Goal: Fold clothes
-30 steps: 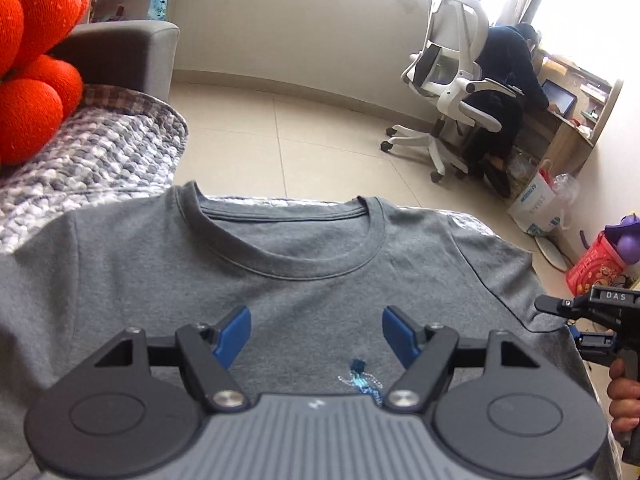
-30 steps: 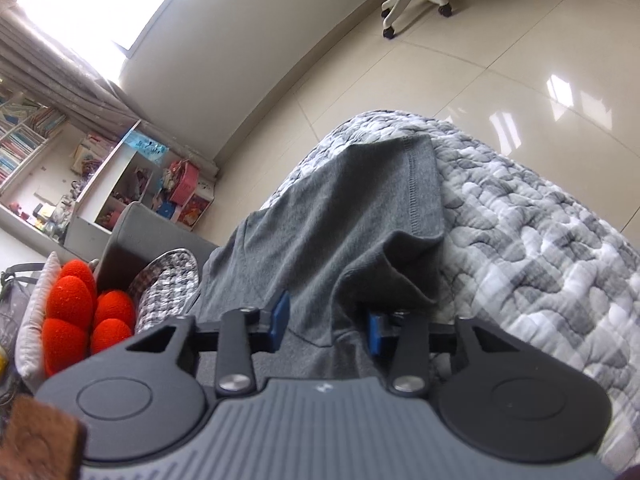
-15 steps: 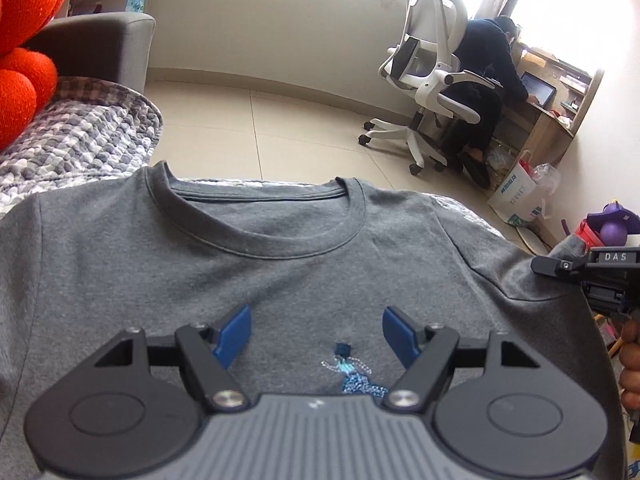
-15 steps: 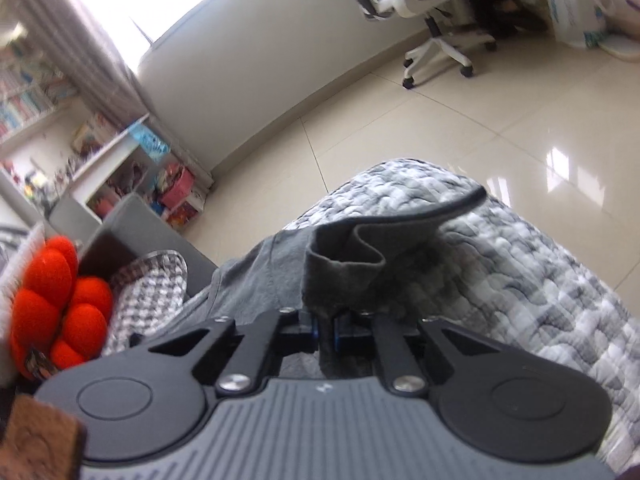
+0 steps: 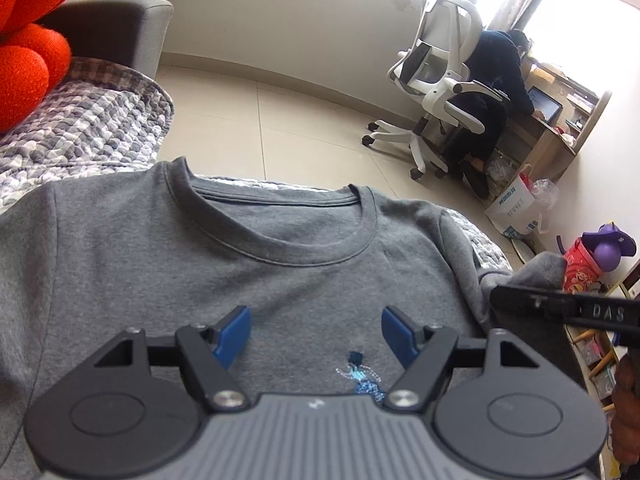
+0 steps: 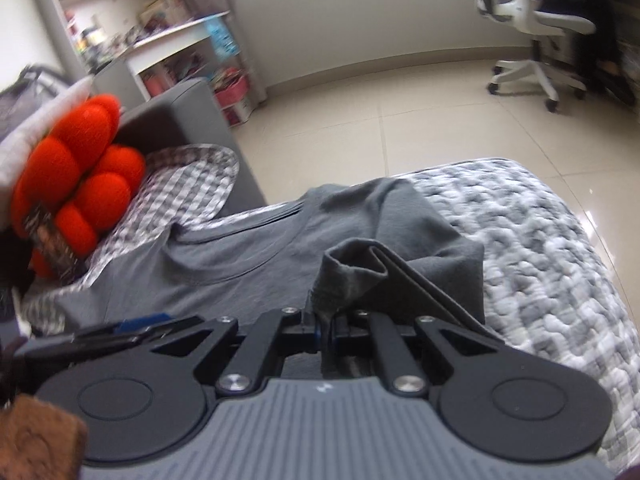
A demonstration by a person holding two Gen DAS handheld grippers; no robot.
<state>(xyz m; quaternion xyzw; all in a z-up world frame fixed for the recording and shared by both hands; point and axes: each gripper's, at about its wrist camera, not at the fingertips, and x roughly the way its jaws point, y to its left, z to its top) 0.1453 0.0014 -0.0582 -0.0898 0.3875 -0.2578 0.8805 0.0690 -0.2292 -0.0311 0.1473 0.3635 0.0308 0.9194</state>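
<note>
A grey T-shirt lies front up on a grey-white quilted cover, its round collar at the far side and a small blue print on the chest. My left gripper hangs open just above the chest, nothing between its blue pads. My right gripper is shut on the shirt's right sleeve, which is lifted and bunched over the shirt body. In the left wrist view the right gripper's black finger and the raised sleeve show at the right edge.
A quilted cover spreads under the shirt, its edge dropping to a tiled floor. Red round cushions sit on a grey sofa at the left. A person sits on a white office chair at a desk.
My right gripper closed on the sleeve, lifted it and carried it leftward over the shirt while rolling. The left gripper stayed open over the chest.
</note>
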